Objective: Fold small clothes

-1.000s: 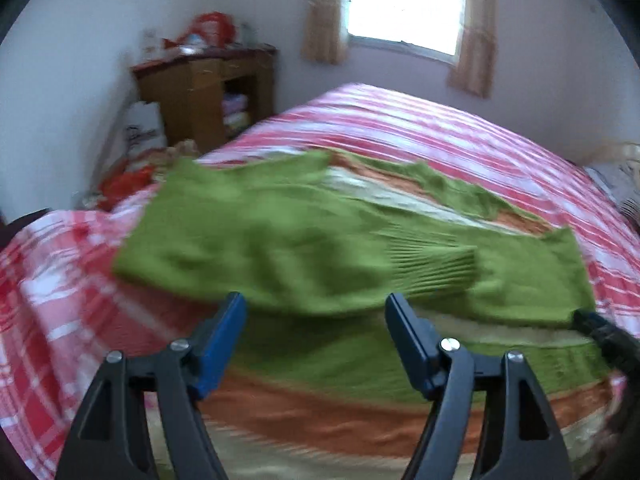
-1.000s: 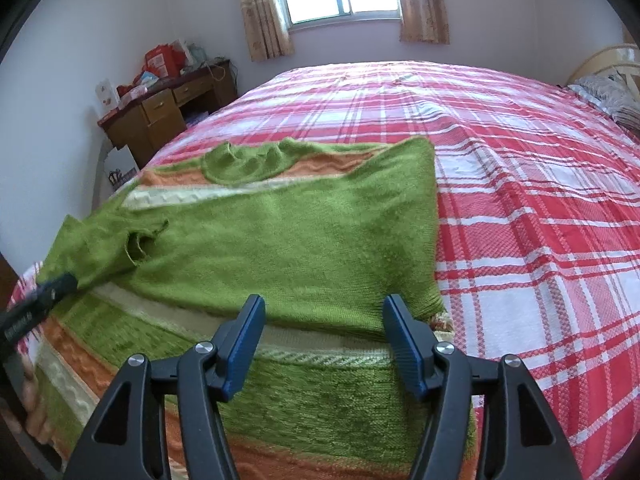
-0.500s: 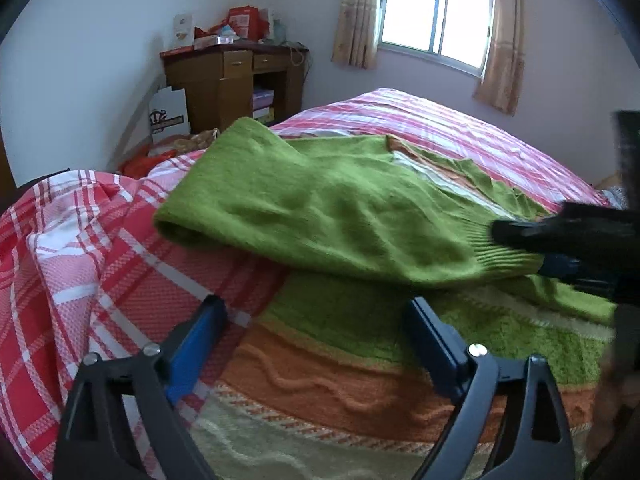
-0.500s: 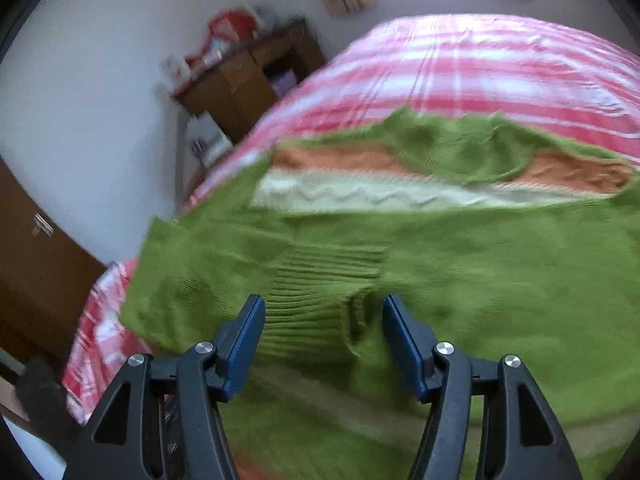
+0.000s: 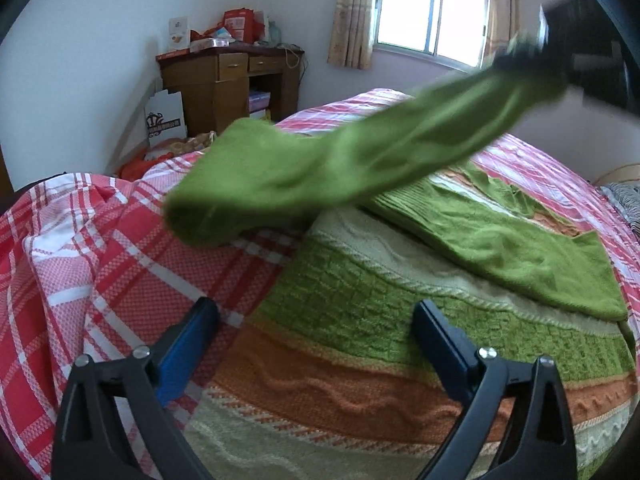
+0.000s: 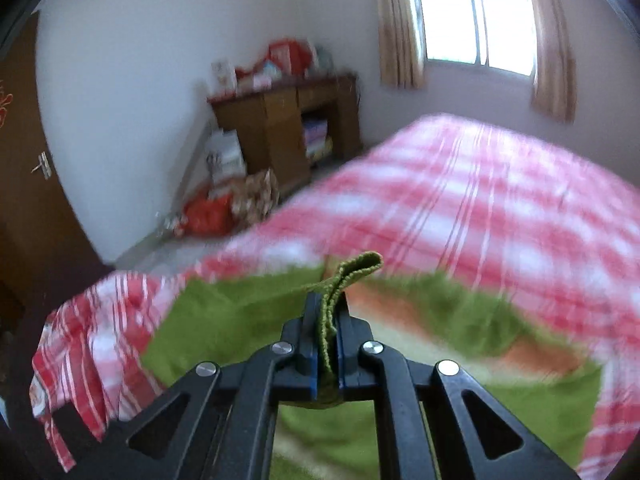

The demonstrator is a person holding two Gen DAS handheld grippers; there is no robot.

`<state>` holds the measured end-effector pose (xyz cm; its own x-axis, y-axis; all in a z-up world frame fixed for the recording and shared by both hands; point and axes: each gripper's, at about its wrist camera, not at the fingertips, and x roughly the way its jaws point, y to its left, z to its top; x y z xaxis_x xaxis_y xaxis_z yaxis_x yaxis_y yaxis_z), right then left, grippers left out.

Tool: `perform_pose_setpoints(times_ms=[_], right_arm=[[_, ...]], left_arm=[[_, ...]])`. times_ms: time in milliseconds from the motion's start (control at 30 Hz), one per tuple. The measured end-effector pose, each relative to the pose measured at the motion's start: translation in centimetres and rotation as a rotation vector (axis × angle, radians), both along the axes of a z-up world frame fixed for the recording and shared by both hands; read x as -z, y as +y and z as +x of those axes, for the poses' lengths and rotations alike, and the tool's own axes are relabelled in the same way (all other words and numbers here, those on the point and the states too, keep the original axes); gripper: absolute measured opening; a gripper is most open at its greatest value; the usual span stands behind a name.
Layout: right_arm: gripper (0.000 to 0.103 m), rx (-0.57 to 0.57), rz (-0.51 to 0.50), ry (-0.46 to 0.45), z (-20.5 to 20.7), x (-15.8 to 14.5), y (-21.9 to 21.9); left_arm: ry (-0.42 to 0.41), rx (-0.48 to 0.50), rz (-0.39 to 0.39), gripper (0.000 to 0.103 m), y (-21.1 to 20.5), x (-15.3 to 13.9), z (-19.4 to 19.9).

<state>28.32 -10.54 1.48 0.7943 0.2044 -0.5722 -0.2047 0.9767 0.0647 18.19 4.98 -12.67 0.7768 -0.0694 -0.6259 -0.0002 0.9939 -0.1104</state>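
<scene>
A green knit sweater with orange and cream stripes [image 5: 400, 332] lies on the red plaid bed [image 5: 100, 264]. My left gripper [image 5: 316, 344] is open and empty, low over the sweater's striped hem. My right gripper [image 6: 327, 332] is shut on the cuff of the green sleeve [image 6: 352, 276] and holds it up in the air. In the left wrist view the lifted sleeve [image 5: 340, 160] stretches from the bed up to the right gripper [image 5: 560, 60] at the top right. The other sleeve [image 5: 500, 240] lies folded across the sweater's body.
A wooden desk [image 5: 228, 84] with boxes on top stands by the wall left of the window [image 5: 432, 12]. Bags and a white box [image 5: 164, 120] lie on the floor beside the bed. A brown door [image 6: 20, 184] is at the far left.
My right gripper has shut on the sleeve cuff and lifted it up off the sweater. My left gripper has dropped lower toward the hem and stays open.
</scene>
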Motion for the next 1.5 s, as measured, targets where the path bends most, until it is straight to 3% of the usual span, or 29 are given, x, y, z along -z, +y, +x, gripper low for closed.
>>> perform_pose_setpoints(times_ms=[133, 267, 433, 567, 667, 700, 800, 967, 1133, 1200, 1333, 1500], right_arm=[[0.005, 0.069, -0.014, -0.102, -1.0, -4.2, -3.3], [0.005, 0.171, -0.047, -0.115, -2.7, -4.4, -8.5], [0.005, 0.314, -0.062, -0.011, -4.9, 0.2, -15.7], [0.006, 0.373, -0.06, 0.133, -5.9, 7.4, -19.9], [0.006, 0.374, -0.019, 0.242, -6.1, 11.9, -20.8], [0.006, 0.376, -0.003, 0.231, -6.6, 12.3, -20.8], [0.018, 0.404, 0.062, 0.208, -8.2, 11.2, -21.6], [0.019, 0.521, -0.029, 0.165, -12.5, 9.7, -22.9], [0.019, 0.528, 0.02, 0.099, -14.8, 7.2, -24.2], [0.019, 0.473, 0.053, 0.071, -14.0, 6.0, -23.3], [0.019, 0.358, 0.101, 0.099, -9.9, 6.6, -20.7], [0.019, 0.355, 0.076, 0.217, -6.9, 11.1, -19.3]], left_arm=[[0.0, 0.0, 0.001, 0.1, 0.0, 0.0, 0.0], [0.0, -0.001, 0.003, 0.1, 0.0, 0.0, 0.0], [0.001, -0.002, 0.007, 0.1, 0.0, 0.0, 0.0], [0.004, -0.004, 0.017, 0.101, 0.1, 0.0, 0.0], [0.007, -0.004, 0.017, 0.101, 0.3, 0.0, 0.0], [0.009, -0.003, 0.017, 0.101, 0.3, 0.0, 0.0], [0.011, -0.002, 0.016, 0.101, 0.4, 0.0, 0.0], [0.028, -0.001, 0.018, 0.101, 0.4, -0.2, 0.1], [-0.008, -0.061, 0.019, 0.101, 0.6, -2.7, -0.5], [-0.033, -0.066, 0.016, 0.101, 0.2, -4.1, 0.1], [-0.063, -0.074, 0.148, 0.101, -2.3, -5.9, 3.1], [0.049, -0.135, 0.202, 0.101, -2.4, -2.8, 7.0]])
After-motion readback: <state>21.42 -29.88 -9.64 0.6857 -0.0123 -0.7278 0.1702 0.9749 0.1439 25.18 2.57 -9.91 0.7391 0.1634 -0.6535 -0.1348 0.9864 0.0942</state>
